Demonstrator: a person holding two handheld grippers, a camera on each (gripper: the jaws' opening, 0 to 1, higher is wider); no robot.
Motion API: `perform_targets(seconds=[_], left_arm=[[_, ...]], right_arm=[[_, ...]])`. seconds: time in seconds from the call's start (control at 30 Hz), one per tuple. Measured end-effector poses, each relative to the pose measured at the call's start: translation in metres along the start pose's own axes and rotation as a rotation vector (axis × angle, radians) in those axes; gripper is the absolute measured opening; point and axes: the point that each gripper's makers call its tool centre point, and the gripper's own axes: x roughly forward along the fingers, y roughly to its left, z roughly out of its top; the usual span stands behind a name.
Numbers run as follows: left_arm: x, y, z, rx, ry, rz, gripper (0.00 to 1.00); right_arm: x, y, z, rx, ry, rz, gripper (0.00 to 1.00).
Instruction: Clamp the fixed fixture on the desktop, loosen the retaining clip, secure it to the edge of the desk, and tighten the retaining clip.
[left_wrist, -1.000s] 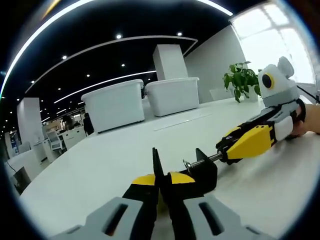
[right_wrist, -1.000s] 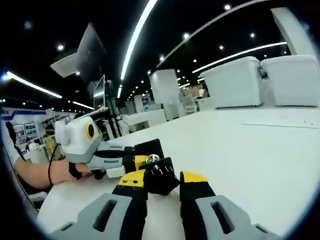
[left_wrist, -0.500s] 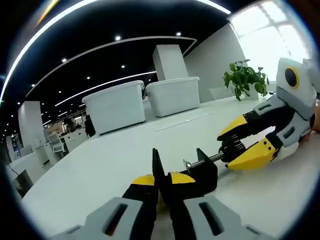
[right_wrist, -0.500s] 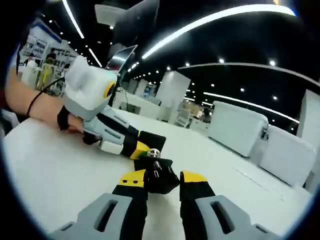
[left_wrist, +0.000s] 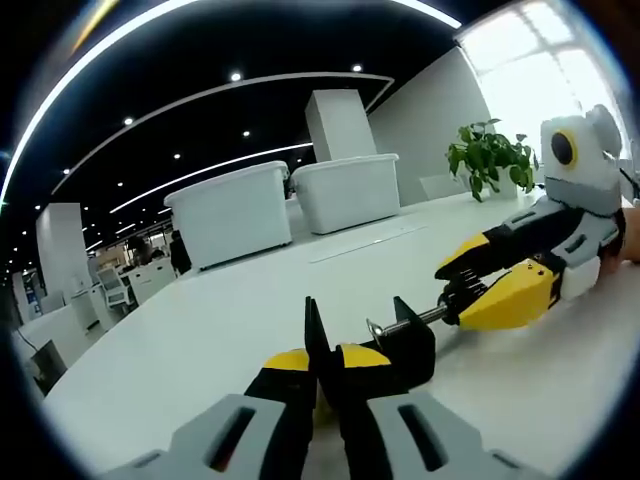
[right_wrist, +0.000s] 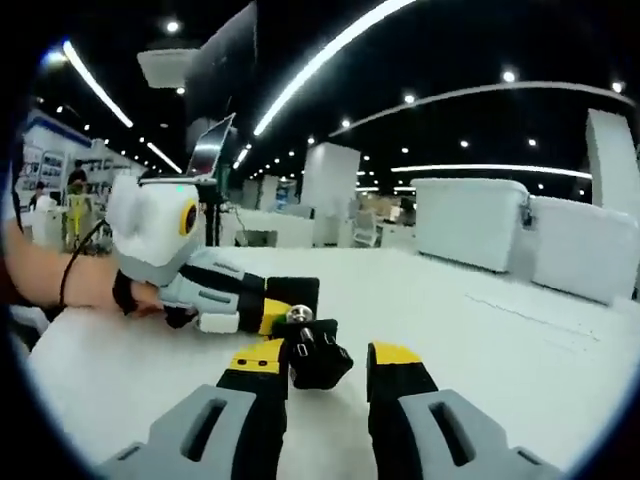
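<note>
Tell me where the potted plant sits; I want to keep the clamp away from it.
In the left gripper view, the potted plant stands at the far right of the white desk, beyond the right hand-held gripper and right of two white bins.

The right gripper (left_wrist: 490, 285) has rolled back a bit on the clamp's knob (right_wrist: 312, 352), after twisting far over half a second ago

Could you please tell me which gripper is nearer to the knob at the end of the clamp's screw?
Right. The right gripper has its jaws around the knob. The left gripper is shut on the clamp body at the screw's opposite end.
</note>
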Motion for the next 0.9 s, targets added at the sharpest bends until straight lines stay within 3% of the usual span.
perform_targets(seconds=[0.1, 0.37, 0.47, 0.63, 0.83, 0.9], left_arm=[[0.0, 0.0, 0.0, 0.002, 0.001, 0.001, 0.08], [0.0, 0.0, 0.0, 0.005, -0.001, 0.0, 0.08], [0.0, 0.001, 0.001, 0.007, -0.003, 0.001, 0.1], [0.0, 0.001, 0.001, 0.008, -0.004, 0.0, 0.1], [0.0, 0.0, 0.001, 0.013, -0.007, 0.0, 0.1], [0.0, 0.0, 0.001, 0.016, -0.009, -0.002, 0.1]], right_arm=[[0.0, -0.006, -0.008, 0.168, 0.052, 0.0, 0.34], [0.004, 0.002, -0.014, 0.144, 0.077, 0.019, 0.32], [0.004, 0.009, -0.017, 0.077, 0.087, 0.037, 0.24], [0.003, 0.01, -0.018, -0.005, 0.085, 0.036, 0.23], [0.005, 0.009, -0.016, -0.201, 0.071, -0.002, 0.23], [0.009, -0.002, -0.014, -0.271, 0.074, -0.024, 0.23]])
